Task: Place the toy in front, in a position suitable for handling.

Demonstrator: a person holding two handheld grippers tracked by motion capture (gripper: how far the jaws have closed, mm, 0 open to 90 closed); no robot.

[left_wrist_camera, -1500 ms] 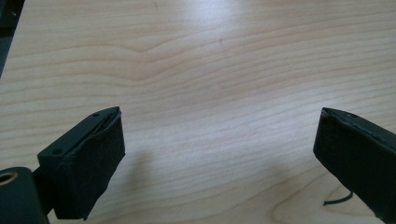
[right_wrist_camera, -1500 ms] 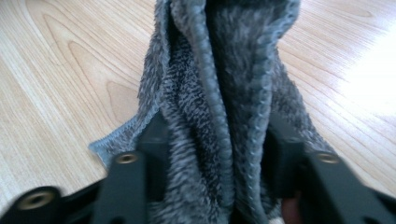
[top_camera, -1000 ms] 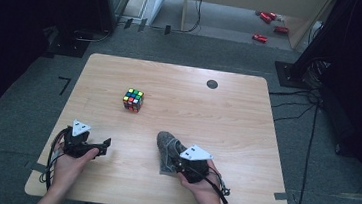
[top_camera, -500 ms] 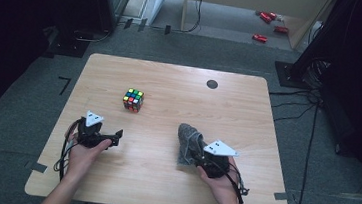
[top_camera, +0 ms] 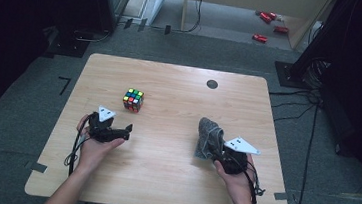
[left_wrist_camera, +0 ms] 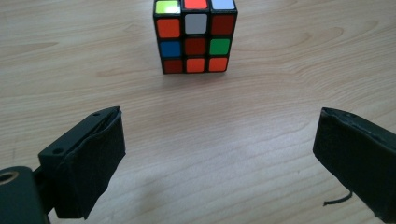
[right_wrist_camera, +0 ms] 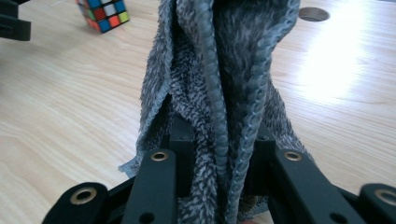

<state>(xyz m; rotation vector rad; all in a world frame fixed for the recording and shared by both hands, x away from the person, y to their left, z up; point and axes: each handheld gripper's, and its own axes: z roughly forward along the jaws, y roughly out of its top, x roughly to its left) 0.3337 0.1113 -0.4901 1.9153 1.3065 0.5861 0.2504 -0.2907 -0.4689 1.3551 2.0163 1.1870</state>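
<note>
A scrambled colour cube [top_camera: 133, 100] stands on the wooden table [top_camera: 161, 180], left of the middle. My left gripper [top_camera: 125, 129] lies just below and in front of it, low over the wood. In the left gripper view its jaws stand wide apart and open [left_wrist_camera: 219, 119], with nothing between them and the cube [left_wrist_camera: 195, 36] a short way ahead. My right gripper [top_camera: 213, 151] is at the right side of the table, shut on a fluffy grey cloth [top_camera: 209, 135]. The cloth [right_wrist_camera: 224, 70] is bunched upright between the jaws [right_wrist_camera: 222, 140].
A small dark round hole [top_camera: 212, 84] sits near the table's far edge. Red objects [top_camera: 263, 38] lie on the floor beyond the table. Dark equipment and cables stand at both sides. The cube [right_wrist_camera: 103, 13] appears far left in the right gripper view.
Both hands have shifted to the right. The left gripper also went forward toward the cube. The right gripper carried the grey cloth along with it.
</note>
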